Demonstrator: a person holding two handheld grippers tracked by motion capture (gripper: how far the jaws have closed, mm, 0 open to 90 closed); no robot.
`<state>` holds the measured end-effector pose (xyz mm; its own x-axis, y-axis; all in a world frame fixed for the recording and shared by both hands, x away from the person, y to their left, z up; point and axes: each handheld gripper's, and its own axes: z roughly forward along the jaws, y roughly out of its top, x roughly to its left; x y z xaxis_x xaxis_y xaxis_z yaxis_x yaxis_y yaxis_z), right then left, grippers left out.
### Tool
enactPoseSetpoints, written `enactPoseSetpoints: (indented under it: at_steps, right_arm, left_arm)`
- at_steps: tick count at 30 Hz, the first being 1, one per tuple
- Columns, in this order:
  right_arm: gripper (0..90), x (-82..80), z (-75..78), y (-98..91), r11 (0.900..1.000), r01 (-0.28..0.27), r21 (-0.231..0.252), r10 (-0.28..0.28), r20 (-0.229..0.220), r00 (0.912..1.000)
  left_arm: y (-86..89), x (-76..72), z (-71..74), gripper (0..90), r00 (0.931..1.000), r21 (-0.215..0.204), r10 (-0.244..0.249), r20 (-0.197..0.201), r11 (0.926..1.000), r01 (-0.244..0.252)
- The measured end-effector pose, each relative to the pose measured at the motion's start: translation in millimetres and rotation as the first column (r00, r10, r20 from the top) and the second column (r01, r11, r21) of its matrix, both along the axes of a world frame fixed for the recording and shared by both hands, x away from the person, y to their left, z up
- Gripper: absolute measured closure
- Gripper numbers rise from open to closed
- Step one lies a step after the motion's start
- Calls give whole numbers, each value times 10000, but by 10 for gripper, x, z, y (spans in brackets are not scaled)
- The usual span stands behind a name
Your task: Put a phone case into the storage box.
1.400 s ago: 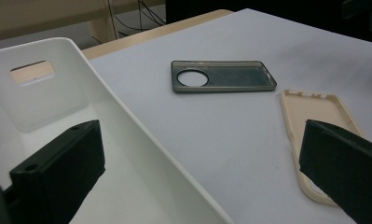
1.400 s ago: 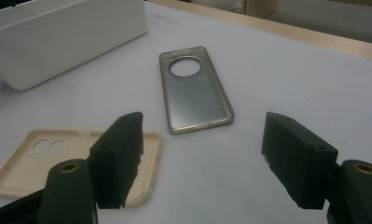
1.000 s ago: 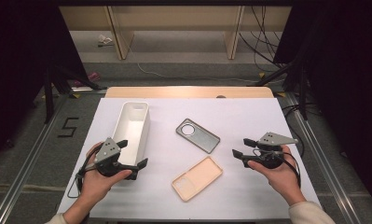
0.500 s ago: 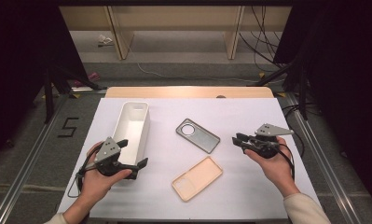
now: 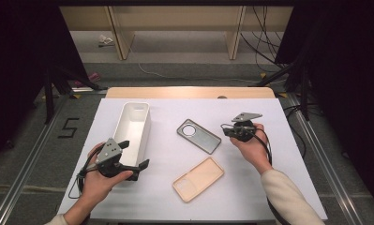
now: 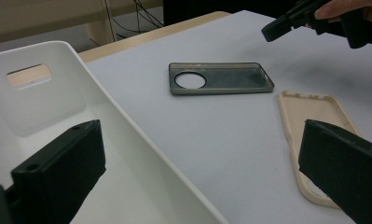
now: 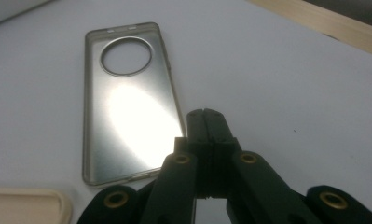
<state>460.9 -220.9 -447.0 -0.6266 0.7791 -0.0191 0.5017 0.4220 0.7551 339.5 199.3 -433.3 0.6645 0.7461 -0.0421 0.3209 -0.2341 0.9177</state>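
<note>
A white bin (image 5: 133,131) and a beige phone case (image 5: 198,179) lie well apart on the white table (image 5: 269,187).

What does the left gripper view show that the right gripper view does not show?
Left gripper view alone: the white bin, with a handle slot in its end wall, between that gripper's wide-open jaws, and the right gripper farther off with jaws together. Right gripper view alone: its own jaws meeting, empty, beside the grey case's corner. Both: the grey phone case with its round hole, the beige phone case, the white table.
</note>
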Motion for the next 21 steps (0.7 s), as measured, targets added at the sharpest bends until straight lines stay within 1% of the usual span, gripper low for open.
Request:
enactPoseSetpoints:
  at_steps: [4,6,11,15,20,21]
  right_arm:
    - [900,137,-114,64,9994,146,-328,-157,-347,9993]
    - [900,187,-177,89,9991,210,-378,-232,-579,9981]
    - [900,286,-306,159,9979,190,-625,-248,-944,9952]
    - [900,289,-332,186,9964,119,-839,-214,-1128,9934]
    - [900,243,-334,213,9951,11,-992,-144,-1330,9910]
    - [900,225,-327,226,9948,1,-1022,-149,-1441,9895]
  left_arm:
    - [2,-1,-1,1,10000,-1,-10,-3,10000,10]
    - [3,-2,-1,1,10000,7,-8,-2,10000,8]
    - [5,-4,3,1,10000,2,-30,27,10000,30]
    - [5,-7,-1,1,10000,0,-57,4,10000,57]
    - [0,-13,5,1,10000,-8,-79,47,10000,79]
    - [0,-13,5,1,10000,4,-79,43,10000,79]
